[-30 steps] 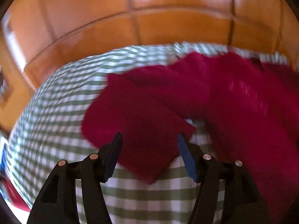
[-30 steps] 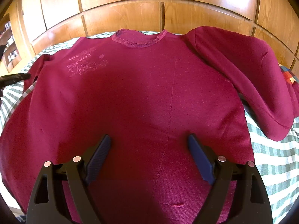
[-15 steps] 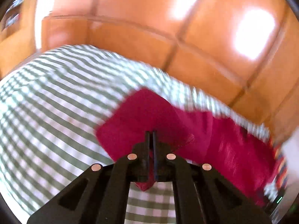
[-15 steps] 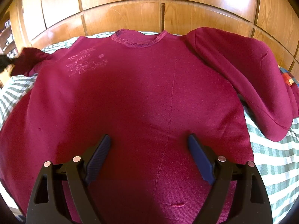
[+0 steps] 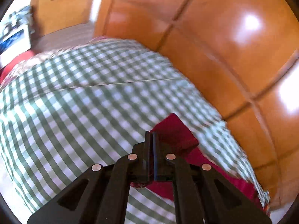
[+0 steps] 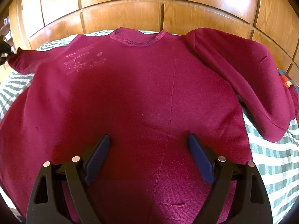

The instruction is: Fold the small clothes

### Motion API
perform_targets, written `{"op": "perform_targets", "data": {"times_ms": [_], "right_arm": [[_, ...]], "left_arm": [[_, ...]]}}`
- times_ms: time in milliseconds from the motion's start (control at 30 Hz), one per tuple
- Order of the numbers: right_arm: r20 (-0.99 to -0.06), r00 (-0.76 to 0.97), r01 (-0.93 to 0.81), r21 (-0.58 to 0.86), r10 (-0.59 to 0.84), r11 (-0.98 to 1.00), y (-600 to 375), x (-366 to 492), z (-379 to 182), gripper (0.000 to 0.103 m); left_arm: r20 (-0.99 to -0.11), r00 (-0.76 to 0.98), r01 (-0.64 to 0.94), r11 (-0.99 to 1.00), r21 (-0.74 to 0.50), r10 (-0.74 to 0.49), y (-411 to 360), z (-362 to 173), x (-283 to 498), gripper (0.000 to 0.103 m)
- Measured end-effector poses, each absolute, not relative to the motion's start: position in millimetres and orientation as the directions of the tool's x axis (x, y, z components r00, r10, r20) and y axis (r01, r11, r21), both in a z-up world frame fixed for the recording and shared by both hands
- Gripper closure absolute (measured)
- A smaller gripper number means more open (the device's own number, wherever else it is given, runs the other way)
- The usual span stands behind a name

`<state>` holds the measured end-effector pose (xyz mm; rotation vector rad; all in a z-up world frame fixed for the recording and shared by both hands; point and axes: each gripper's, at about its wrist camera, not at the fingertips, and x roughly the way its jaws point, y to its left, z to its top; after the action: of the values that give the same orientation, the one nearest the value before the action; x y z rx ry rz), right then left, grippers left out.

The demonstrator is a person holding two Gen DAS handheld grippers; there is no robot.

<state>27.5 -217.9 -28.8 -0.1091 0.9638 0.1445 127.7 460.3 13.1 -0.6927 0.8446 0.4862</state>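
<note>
A dark red long-sleeved sweater (image 6: 142,97) lies flat on a green-and-white checked bedcover (image 6: 271,160), neck at the far side. My right gripper (image 6: 148,143) is open and empty, just above the sweater's lower middle. My left gripper (image 5: 151,136) is shut on the cuff of the sweater's left sleeve (image 5: 175,136) and holds it stretched out to the left. That gripper shows at the left edge of the right wrist view (image 6: 3,56), at the end of the left sleeve (image 6: 24,61). The right sleeve (image 6: 252,78) lies bent down along the sweater's right side.
Glossy wooden panelling (image 6: 149,5) runs along the far side of the bed and fills the right of the left wrist view (image 5: 233,46). A multicoloured patterned cloth (image 6: 287,82) shows at the right. A doorway and shelving (image 5: 16,31) lie beyond the bed's left end.
My left gripper closed on the left sleeve's cuff, then pulled it outward to the left, straightening the sleeve. My right gripper has stayed still and open.
</note>
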Motion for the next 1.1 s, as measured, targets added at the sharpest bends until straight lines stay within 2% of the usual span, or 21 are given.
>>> {"op": "perform_targets", "data": {"times_ms": [200, 300, 367, 400, 433, 533, 600, 667, 800, 967, 1100], "right_arm": [[-0.827, 0.558, -0.170, -0.039, 0.064, 0.985, -216.4, 28.1, -29.4, 0.017], [-0.828, 0.557, -0.169, -0.041, 0.061, 0.985, -216.3, 28.0, -29.7, 0.017], [-0.829, 0.556, -0.170, -0.042, 0.061, 0.985, -216.2, 28.0, -29.6, 0.017], [-0.829, 0.556, -0.170, -0.041, 0.061, 0.985, -216.2, 28.1, -29.6, 0.017], [-0.830, 0.555, -0.171, -0.040, 0.063, 0.985, -216.2, 28.3, -29.2, 0.017], [-0.841, 0.537, -0.175, -0.029, 0.070, 0.984, -218.4, 29.9, -25.9, 0.017], [-0.856, 0.507, -0.176, 0.011, 0.100, 0.984, -224.9, 32.1, -19.2, 0.017], [-0.858, 0.496, -0.125, 0.082, 0.134, 0.989, -246.5, 32.7, -5.4, 0.022], [-0.828, 0.550, 0.102, 0.194, 0.107, 0.976, -328.7, 23.9, 21.4, 0.030], [-0.823, 0.563, 0.431, 0.214, -0.076, 0.876, -464.3, 11.3, 31.1, 0.046], [-0.808, 0.548, 0.536, 0.139, -0.218, 0.833, -534.2, 25.9, 42.0, 0.047]], "left_arm": [[-0.911, 0.344, -0.756, 0.642, -0.126, 0.226, 480.6, -48.3, 149.7, 0.103], [-0.922, 0.270, -0.789, 0.612, -0.048, 0.276, 479.2, -60.1, 142.9, 0.099], [-0.915, 0.296, -0.797, 0.599, -0.080, 0.272, 476.2, -57.9, 133.0, 0.088], [-0.908, 0.304, -0.800, 0.595, -0.080, 0.288, 472.5, -54.1, 127.9, 0.069], [-0.892, 0.322, -0.796, 0.601, -0.074, 0.316, 464.6, -47.1, 121.7, 0.056], [-0.852, 0.396, -0.750, 0.657, -0.084, 0.343, 430.5, -26.6, 106.3, 0.053], [-0.822, 0.469, -0.680, 0.726, -0.102, 0.323, 394.7, -13.4, 102.0, 0.053], [-0.798, 0.530, -0.603, 0.789, -0.117, 0.287, 359.7, -2.1, 98.4, 0.052], [-0.744, 0.651, -0.385, 0.910, -0.151, 0.152, 262.2, 18.7, 86.8, 0.044], [-0.740, 0.671, -0.145, 0.970, -0.193, -0.047, 154.8, 18.8, 81.7, 0.044], [-0.750, 0.641, 0.006, 0.978, -0.208, -0.163, 69.9, 8.8, 64.0, 0.044]]}}
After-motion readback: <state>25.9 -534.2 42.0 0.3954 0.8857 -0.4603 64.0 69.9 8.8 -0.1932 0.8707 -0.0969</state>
